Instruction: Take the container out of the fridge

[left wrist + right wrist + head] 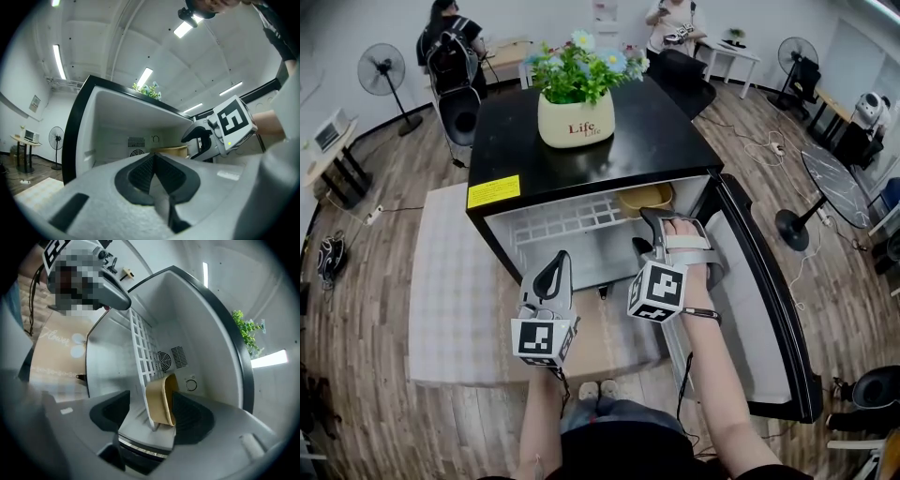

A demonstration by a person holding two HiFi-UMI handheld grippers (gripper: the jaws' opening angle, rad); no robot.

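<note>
The person's right gripper (670, 225) is reaching into the open compartment of the small black fridge (666, 131). Its 2 fingers (194, 417) are standing apart, and the front edge of the white wire shelf (567, 220) is running between them. The tan, round-rimmed container (645, 199) is sitting on that shelf at the back right corner of the compartment. It is just ahead of the spread fingers and nothing is clamping it. Whether a fingertip is touching its rim cannot be told. The left gripper (555, 267) is hovering outside the fridge, lower and to the left of the right one, and is pointing toward the compartment. Its 2 fingers (140, 176) are pressing together with nothing between them. The black fridge door (769, 300) is hanging wide open on the right side. A cream ceramic flowerpot (576, 119) with green leaves and pale blue flowers is standing near the middle of the fridge top, and a yellow rectangular label (493, 191) is sticking to the top's front left edge. The fridge is standing on a pale checked rug (441, 281), which is lying on the brown wooden floor (356, 328).
</note>
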